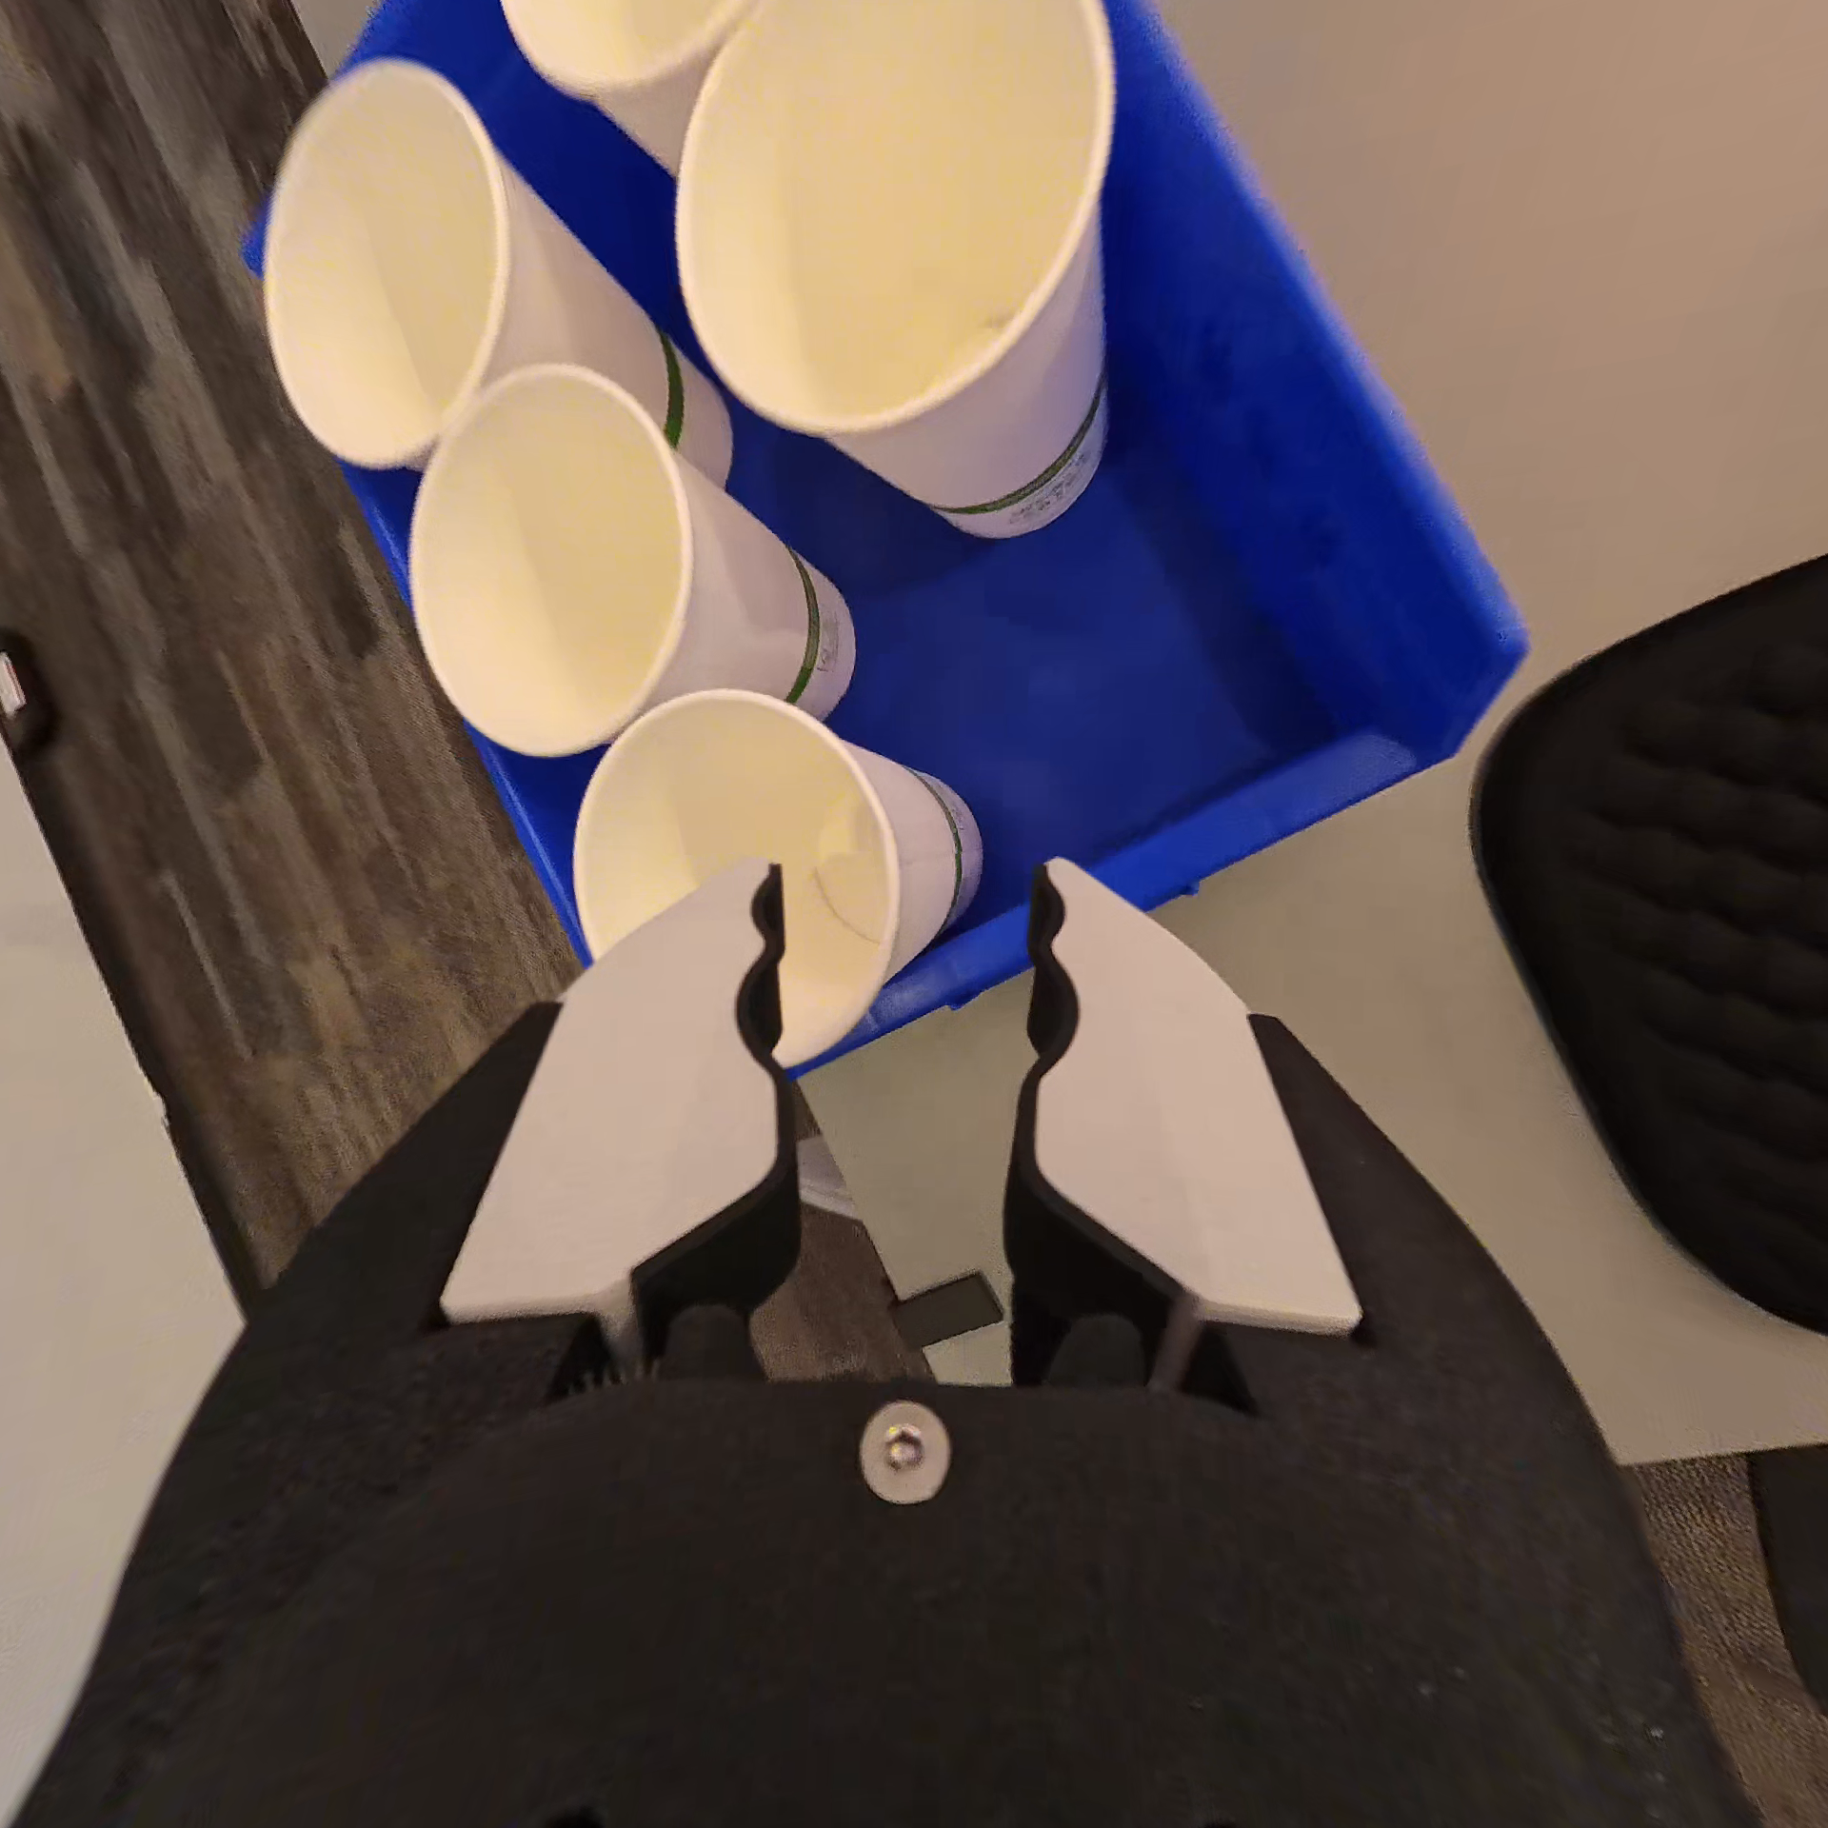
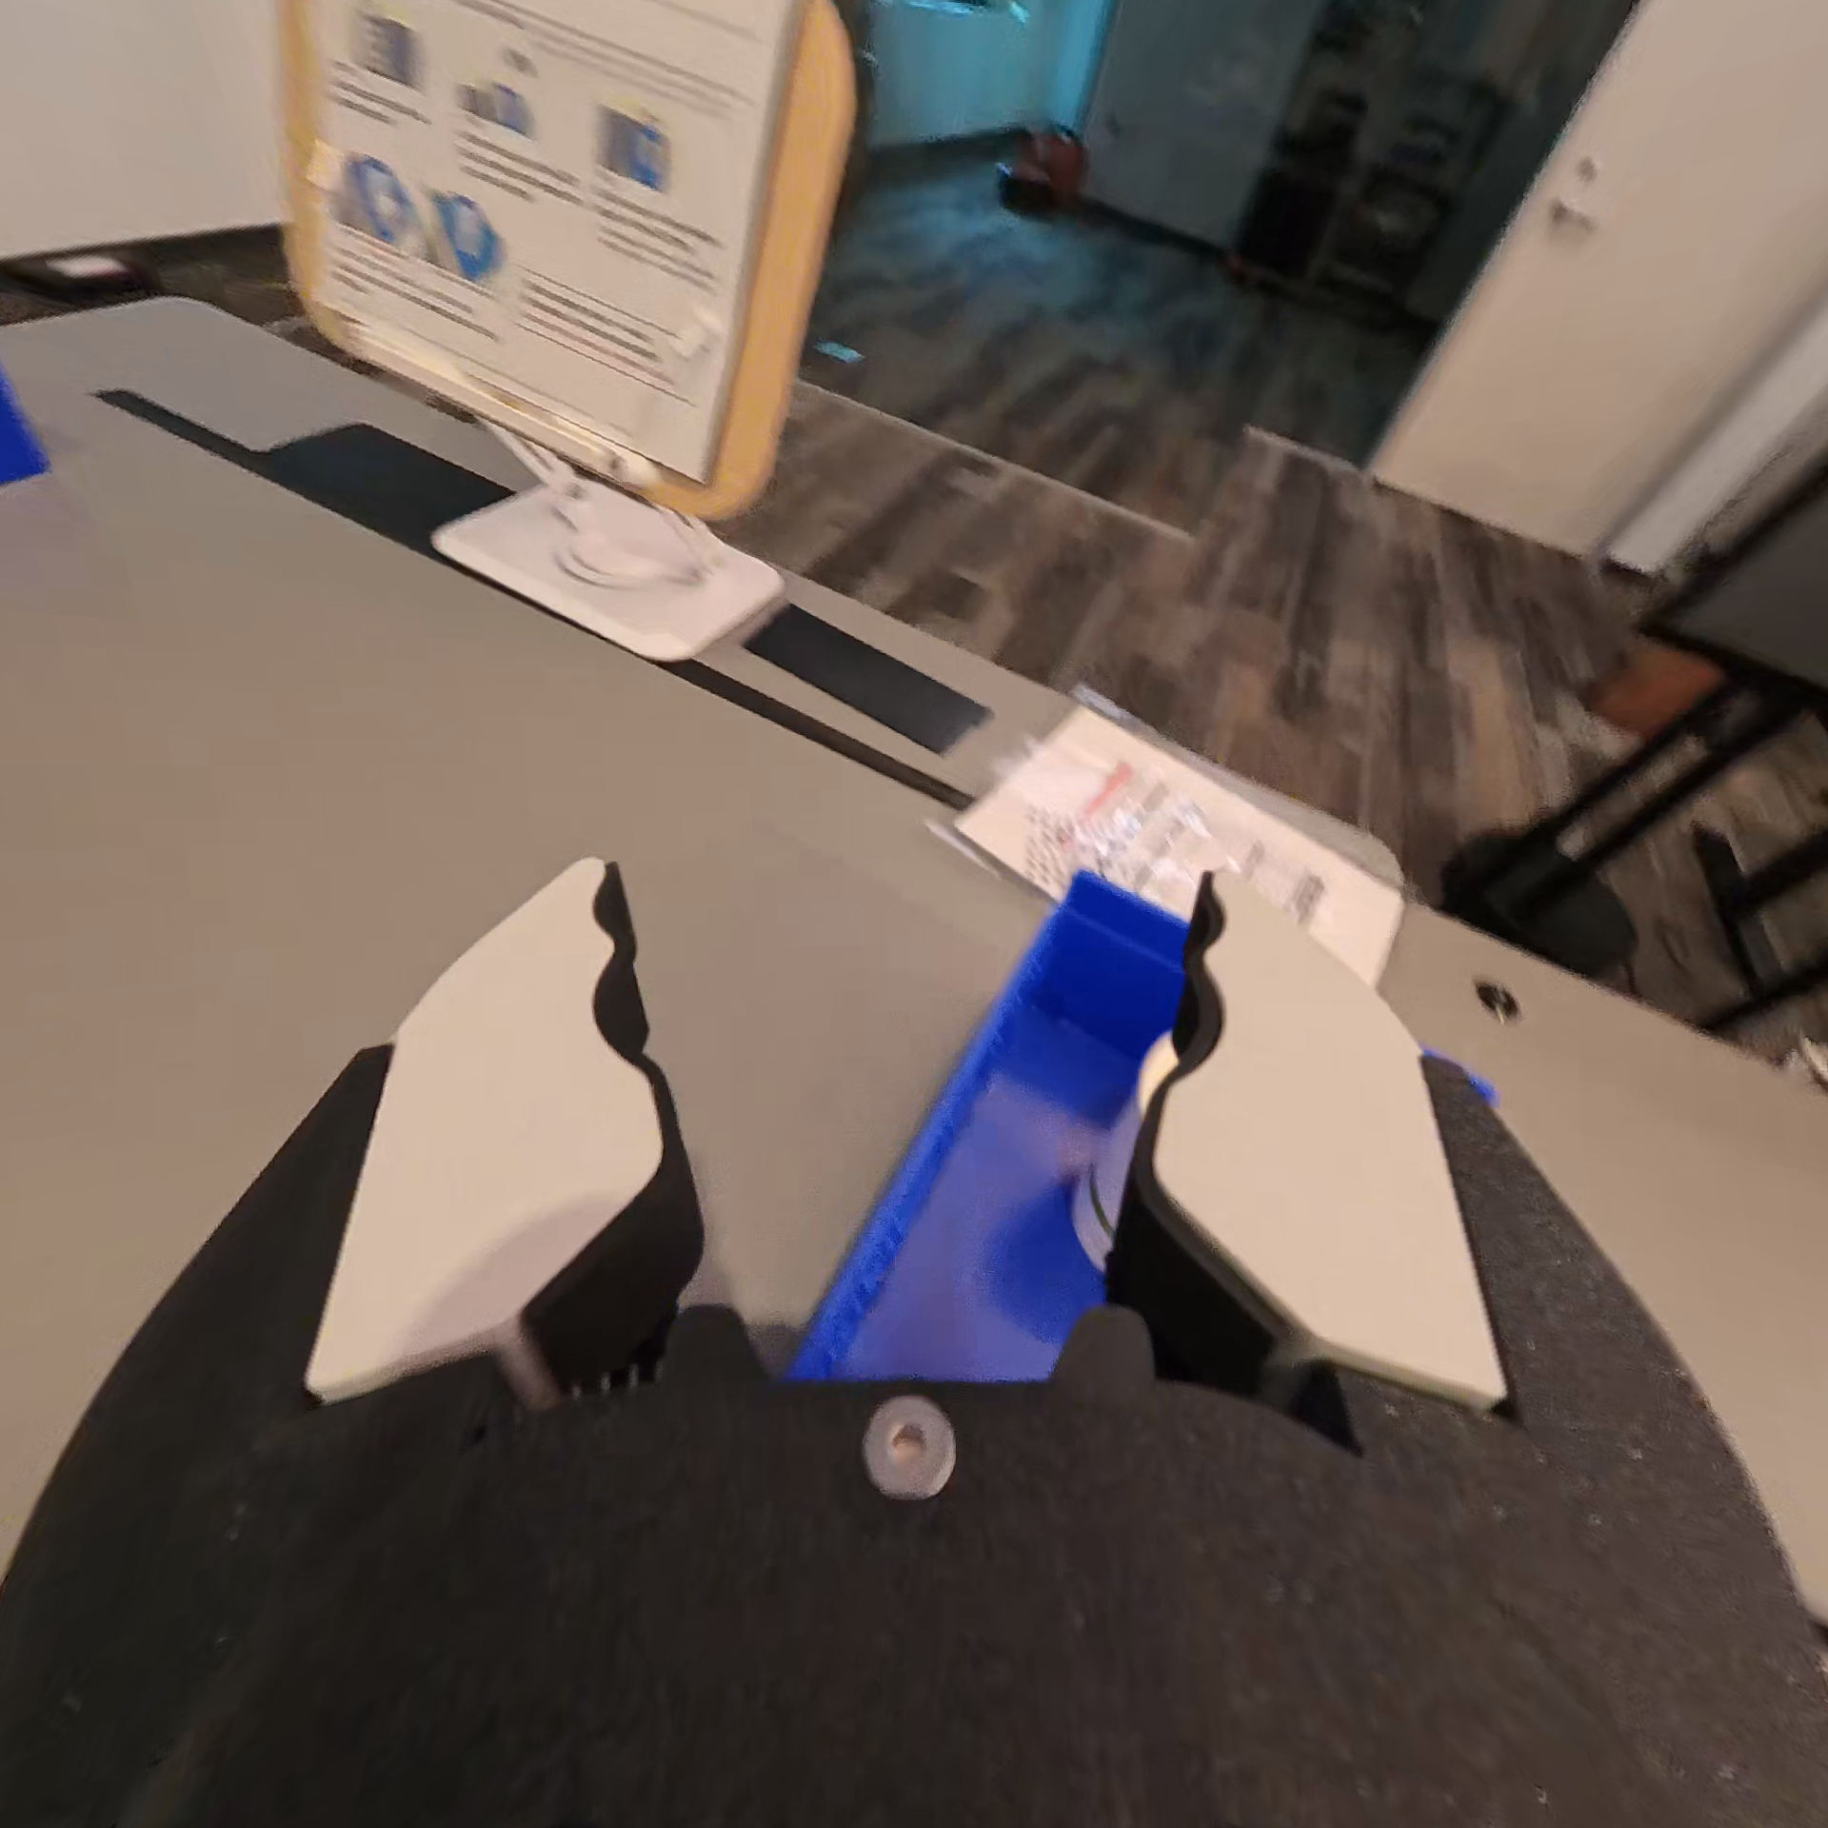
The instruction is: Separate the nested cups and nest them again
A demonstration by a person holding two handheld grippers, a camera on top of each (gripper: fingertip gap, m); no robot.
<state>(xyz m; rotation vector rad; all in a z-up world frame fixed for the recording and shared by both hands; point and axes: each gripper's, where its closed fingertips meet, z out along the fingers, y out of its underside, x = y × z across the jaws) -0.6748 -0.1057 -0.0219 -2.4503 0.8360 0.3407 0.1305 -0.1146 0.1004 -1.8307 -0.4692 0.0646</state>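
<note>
Our left gripper [image 1: 905, 890] hangs with jaws apart and empty, just above the nearest paper cup [image 1: 732, 861], whose rim sits below its left finger. That cup stands upright in the blue bin [image 1: 1286, 495], others [image 1: 554, 554] beyond it. Our right gripper [image 2: 910, 890], also apart, is off to the bin's side, so we judge the left nearer.

The right gripper [image 2: 905, 915] hangs over the grey table [image 2: 297, 791] with its jaws wide apart and nothing between them. A blue bin [image 2: 950, 1187] sits under it, with a bit of white cup [image 2: 1113, 1177] inside. A sign on a white stand [image 2: 594, 297] and a printed paper [image 2: 1167, 841] lie along the table's far edge.
</note>
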